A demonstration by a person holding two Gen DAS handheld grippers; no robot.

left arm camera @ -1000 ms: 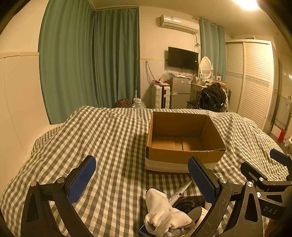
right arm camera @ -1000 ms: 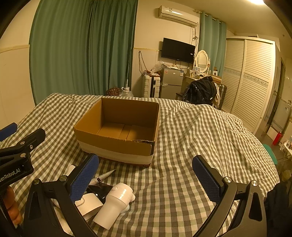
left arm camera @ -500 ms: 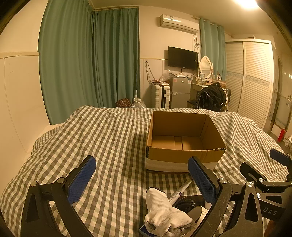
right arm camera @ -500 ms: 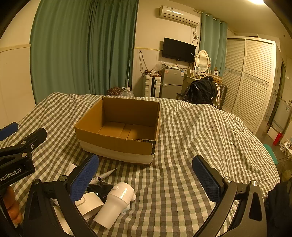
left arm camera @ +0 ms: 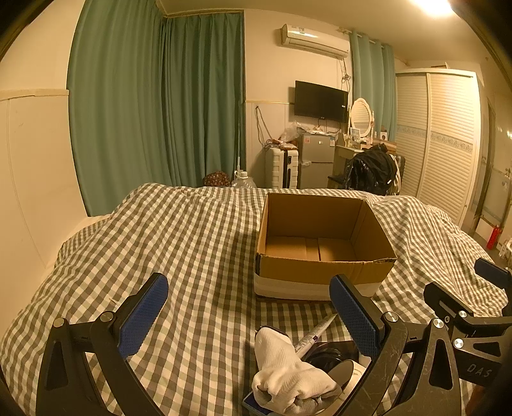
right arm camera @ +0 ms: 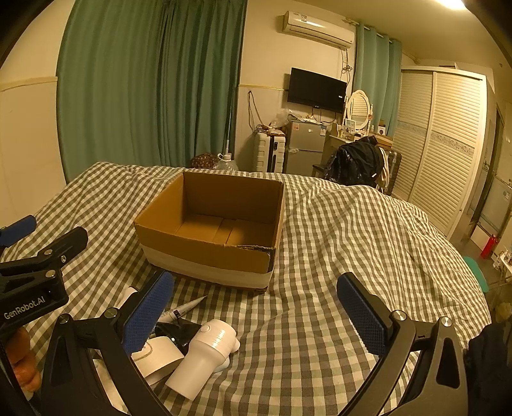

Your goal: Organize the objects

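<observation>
Nothing is packed yet — the cardboard box (right arm camera: pixel 211 230) sits empty on the checked bedspread (right arm camera: pixel 352 230). Both the left gripper (left arm camera: pixel 246 307) and right gripper (right arm camera: pixel 252 307) hover spread wide, holding nothing. The white sock (left arm camera: pixel 288 374), the tube (right arm camera: pixel 184 308) and what looks like a white handheld device (right arm camera: pixel 204 355) lie heaped just before the box — next comes closing on one.

Warm, dim yellow light falls from a glaring ceiling lamp (left arm camera: pixel 436 6) at the far right; fisheye edges bend and darken.
</observation>
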